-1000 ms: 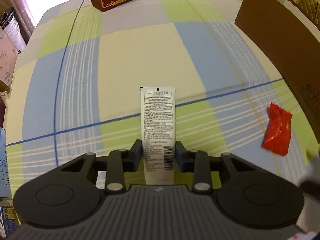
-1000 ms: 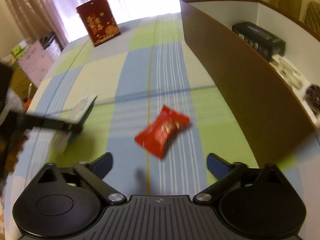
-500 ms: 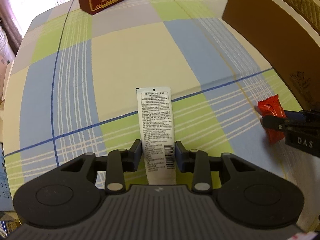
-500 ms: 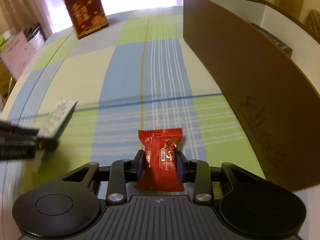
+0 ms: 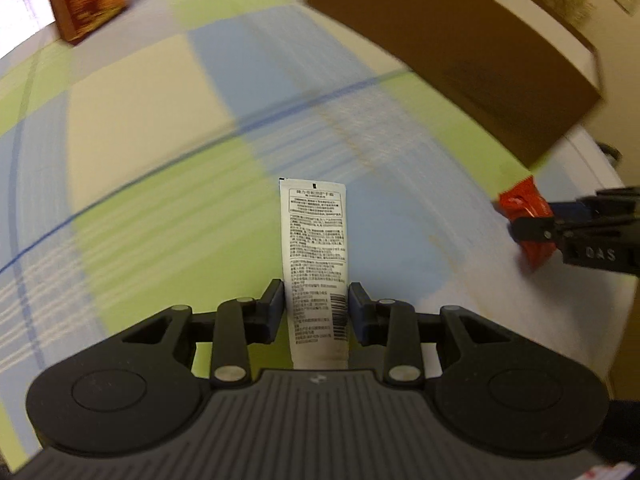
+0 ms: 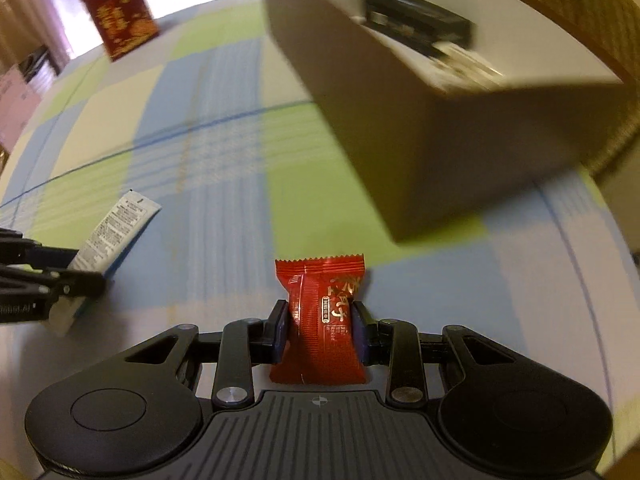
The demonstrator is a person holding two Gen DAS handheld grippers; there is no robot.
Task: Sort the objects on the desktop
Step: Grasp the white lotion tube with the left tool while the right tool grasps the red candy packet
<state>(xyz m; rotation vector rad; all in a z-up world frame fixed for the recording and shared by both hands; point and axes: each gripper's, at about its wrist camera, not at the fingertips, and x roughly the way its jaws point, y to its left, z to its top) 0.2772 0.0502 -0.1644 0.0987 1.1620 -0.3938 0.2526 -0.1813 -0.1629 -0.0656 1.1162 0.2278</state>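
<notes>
Motion blur smears the plaid tablecloth (image 5: 160, 184) and red box (image 5: 86, 0) at upper left. The brown box's (image 6: 420, 132) contents at upper right are perhaps packets, too blurred to tell.

White printed tube (image 5: 314, 256) at lower centre, pointing up-frame; red candy wrapper (image 6: 322, 320) lower centre, clamped upright.

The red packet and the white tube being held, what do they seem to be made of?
Red candy packet: likely thin glossy plastic film or foil; it shines, creases, and has a zigzag-cut end. White tube: probably soft plastic with a matte printed surface; its far end is a flat crimped seal.
</notes>
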